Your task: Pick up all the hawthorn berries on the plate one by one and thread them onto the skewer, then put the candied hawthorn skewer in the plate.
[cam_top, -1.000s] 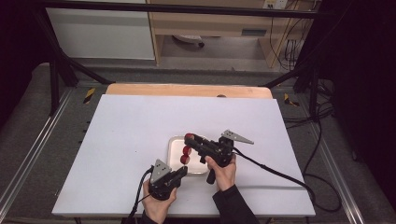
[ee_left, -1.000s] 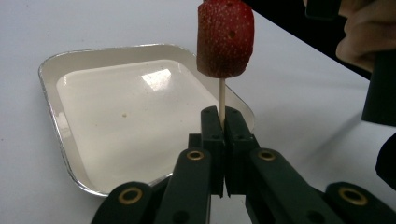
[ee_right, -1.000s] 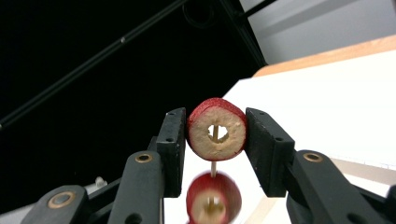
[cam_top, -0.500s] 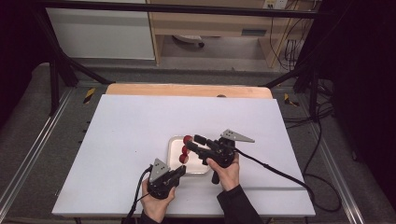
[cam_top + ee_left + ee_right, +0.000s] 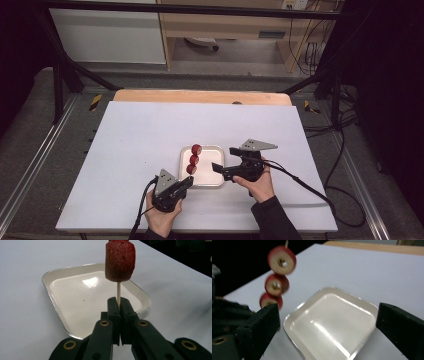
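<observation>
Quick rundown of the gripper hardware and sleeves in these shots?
Both grippers are black with two blocky jaws. The left gripper and the right gripper each carry a grey three-cornered plate on top and trail a black cable. Brass-coloured rivets show at the jaw links in the left gripper view. The right forearm wears a dark sleeve.

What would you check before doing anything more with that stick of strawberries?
1. Left gripper shut on the stick: ok, jaws closed on it below the lowest fruit.
2. Three strawberry pieces on the stick: ok, none has slid off.
3. Right gripper free of the fruit: ok, its jaws have just been opening and stand wide, with nothing between them.
4. Tray under the stick: ok, it sits flat on the table, and holds no other fruit.
5. Stick straight and firm in the grip: cannot tell.
</observation>
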The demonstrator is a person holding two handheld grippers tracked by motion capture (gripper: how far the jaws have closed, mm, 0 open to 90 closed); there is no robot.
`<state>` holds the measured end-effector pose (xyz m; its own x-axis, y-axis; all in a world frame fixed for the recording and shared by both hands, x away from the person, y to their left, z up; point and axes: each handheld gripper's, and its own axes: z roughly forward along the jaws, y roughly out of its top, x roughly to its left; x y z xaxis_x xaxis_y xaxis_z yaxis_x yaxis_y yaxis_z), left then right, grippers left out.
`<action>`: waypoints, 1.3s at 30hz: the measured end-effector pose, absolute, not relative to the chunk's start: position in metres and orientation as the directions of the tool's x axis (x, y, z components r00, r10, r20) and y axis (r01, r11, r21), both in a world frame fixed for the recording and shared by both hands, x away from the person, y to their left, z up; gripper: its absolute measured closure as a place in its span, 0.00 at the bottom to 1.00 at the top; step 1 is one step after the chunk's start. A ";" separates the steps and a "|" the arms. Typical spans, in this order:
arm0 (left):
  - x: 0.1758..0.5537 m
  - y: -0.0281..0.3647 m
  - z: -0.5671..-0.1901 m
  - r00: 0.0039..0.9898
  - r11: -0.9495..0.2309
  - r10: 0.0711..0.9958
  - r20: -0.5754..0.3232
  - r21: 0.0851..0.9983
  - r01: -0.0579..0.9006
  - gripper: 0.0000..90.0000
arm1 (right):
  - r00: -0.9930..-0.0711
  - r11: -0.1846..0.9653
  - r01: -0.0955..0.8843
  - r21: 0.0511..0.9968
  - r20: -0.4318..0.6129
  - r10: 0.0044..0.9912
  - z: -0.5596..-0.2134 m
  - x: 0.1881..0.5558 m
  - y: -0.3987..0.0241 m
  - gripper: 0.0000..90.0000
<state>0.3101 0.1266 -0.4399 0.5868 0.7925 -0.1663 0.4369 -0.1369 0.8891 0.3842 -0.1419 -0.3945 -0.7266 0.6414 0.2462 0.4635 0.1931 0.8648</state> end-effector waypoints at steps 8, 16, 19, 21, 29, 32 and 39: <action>0.312 0.133 -0.434 0.593 -0.162 0.793 -0.141 0.890 0.427 0.98 | -0.731 0.325 0.475 0.818 0.160 0.664 -0.409 0.381 -0.164 0.02; 0.315 0.133 -0.432 0.612 -0.192 0.781 -0.125 0.884 0.426 0.98 | -0.717 0.375 0.497 0.782 0.127 0.685 -0.424 0.377 -0.188 0.01; 0.316 0.133 -0.430 0.612 -0.197 0.781 -0.121 0.883 0.426 0.98 | -0.718 0.375 0.495 0.784 0.126 0.684 -0.429 0.374 -0.199 0.01; 0.317 0.133 -0.429 0.613 -0.199 0.781 -0.120 0.883 0.426 0.98 | -0.723 0.372 0.486 0.791 0.126 0.679 -0.432 0.372 -0.206 0.01; 0.324 0.132 -0.420 0.622 -0.232 0.777 -0.103 0.871 0.433 0.98 | -0.720 0.371 0.492 0.788 0.129 0.682 -0.443 0.368 -0.227 0.02; 0.329 0.131 -0.417 0.624 -0.245 0.776 -0.094 0.866 0.435 0.98 | -0.715 0.370 0.492 0.788 0.123 0.688 -0.445 0.367 -0.232 0.02; 0.342 0.125 -0.412 0.626 -0.277 0.776 -0.077 0.850 0.447 0.98 | -0.711 0.360 0.487 0.796 0.122 0.693 -0.447 0.363 -0.243 0.02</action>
